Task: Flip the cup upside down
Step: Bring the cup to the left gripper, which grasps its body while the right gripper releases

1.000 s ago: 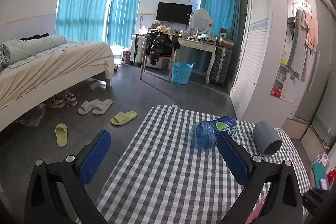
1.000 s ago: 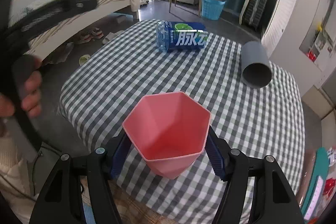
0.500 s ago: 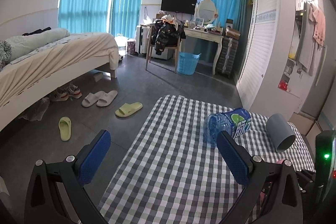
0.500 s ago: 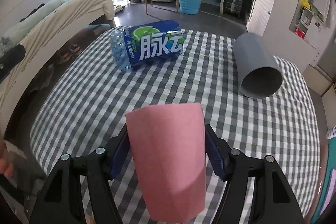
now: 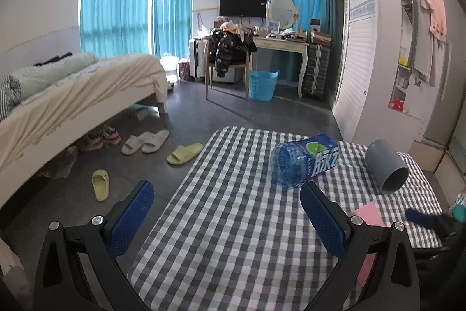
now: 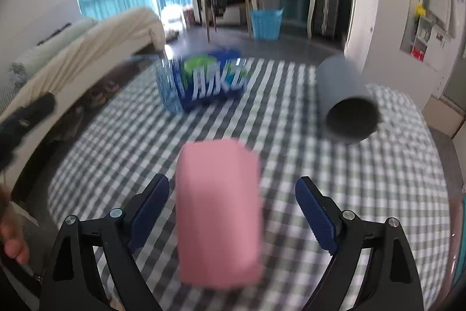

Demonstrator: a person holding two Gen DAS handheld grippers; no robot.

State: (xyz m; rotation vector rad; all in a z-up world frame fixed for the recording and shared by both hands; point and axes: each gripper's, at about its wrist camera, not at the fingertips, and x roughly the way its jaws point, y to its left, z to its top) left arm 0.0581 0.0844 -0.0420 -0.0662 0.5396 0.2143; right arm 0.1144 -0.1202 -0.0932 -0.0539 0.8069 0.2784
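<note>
The pink cup (image 6: 218, 212) stands upside down on the checked tablecloth (image 6: 364, 179), its closed base on top. It sits between the fingers of my right gripper (image 6: 231, 212), which is open with gaps on both sides. The right wrist view is blurred. In the left wrist view a strip of the pink cup (image 5: 368, 216) shows behind my right finger pad. My left gripper (image 5: 227, 219) is open and empty above the table's left part.
A blue drink bottle (image 5: 305, 161) lies on its side at the far middle of the table, also in the right wrist view (image 6: 204, 83). A grey cup (image 5: 386, 166) lies on its side at the far right (image 6: 343, 101). A bed, slippers and floor lie left.
The right gripper turned the pink cup from mouth-up to upside down, set it on the table and opened its jaws. The left gripper shifted slightly and stayed open.
</note>
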